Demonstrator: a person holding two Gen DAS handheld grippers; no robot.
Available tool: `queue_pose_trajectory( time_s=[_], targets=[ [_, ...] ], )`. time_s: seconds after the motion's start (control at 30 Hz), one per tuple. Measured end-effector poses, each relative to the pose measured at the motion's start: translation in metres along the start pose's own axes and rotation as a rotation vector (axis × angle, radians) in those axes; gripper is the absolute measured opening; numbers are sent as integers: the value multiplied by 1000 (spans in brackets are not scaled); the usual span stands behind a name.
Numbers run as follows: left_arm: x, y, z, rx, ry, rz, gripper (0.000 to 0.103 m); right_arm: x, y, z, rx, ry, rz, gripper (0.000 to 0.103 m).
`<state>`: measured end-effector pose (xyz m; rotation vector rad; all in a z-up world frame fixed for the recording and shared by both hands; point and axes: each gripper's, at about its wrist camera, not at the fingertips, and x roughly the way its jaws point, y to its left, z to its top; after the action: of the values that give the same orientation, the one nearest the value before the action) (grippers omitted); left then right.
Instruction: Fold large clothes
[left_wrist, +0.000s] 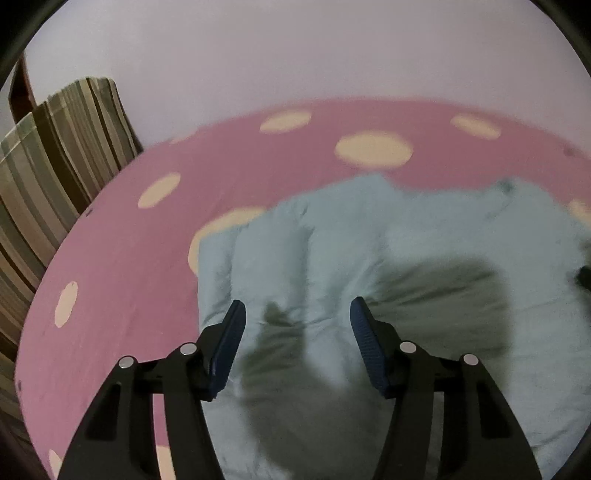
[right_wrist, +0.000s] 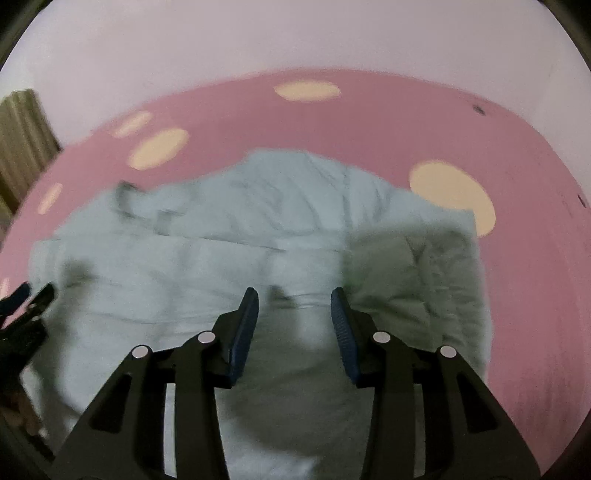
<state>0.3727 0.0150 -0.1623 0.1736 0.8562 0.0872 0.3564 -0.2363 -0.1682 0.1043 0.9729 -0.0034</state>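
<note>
Pale blue-green padded quilted garment (right_wrist: 236, 254) lies rumpled on the pink cream-dotted bed sheet (right_wrist: 388, 122); left hand-held gripper (left_wrist: 295, 314) and right hand-held gripper (right_wrist: 294, 302) hover spread, empty; likely soft, bulky, light; grasp outer edges.

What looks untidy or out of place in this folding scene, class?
The light blue garment lies rumpled on the pink spotted sheet, its far edge bunched unevenly. Nothing looks spilled or damaged. Both grippers, left and right, hover open.
</note>
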Motion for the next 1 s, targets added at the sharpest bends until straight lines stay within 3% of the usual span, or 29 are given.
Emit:
queue_pose_trajectory(
  time_s=[0.07,0.13,0.27,0.53,0.6,0.67,0.73,0.83,0.97,1.0],
  targets=[
    [-12,-11,-4,-7,-12,-65,59,-10,15,-8,-29,-11,36,41],
    [-6,-24,-11,7,37,-118,59,-9,28,-20,-68,11,57,41],
    [17,-41,-27,63,99,-101,59,23,37,-45,-112,81,23,42],
    [-12,-34,12,25,-28,-106,59,-5,35,-2,-63,-23,44,45],
    [4,-35,21,21,2,-95,59,9,33,7,-47,-7,32,46],
    [33,-42,20,47,103,-87,59,36,32,6,-57,54,-9,50],
    [50,-51,12,95,144,-79,61,61,29,-3,-64,101,-9,50],
    [43,-56,9,136,90,-39,61,51,36,-5,-99,50,-37,51],
    [12,-33,2,110,88,-72,61,13,21,-11,-51,39,30,53],
    [3,-24,-5,102,81,-72,62,0,16,-17,-50,28,31,58]
  ],
)
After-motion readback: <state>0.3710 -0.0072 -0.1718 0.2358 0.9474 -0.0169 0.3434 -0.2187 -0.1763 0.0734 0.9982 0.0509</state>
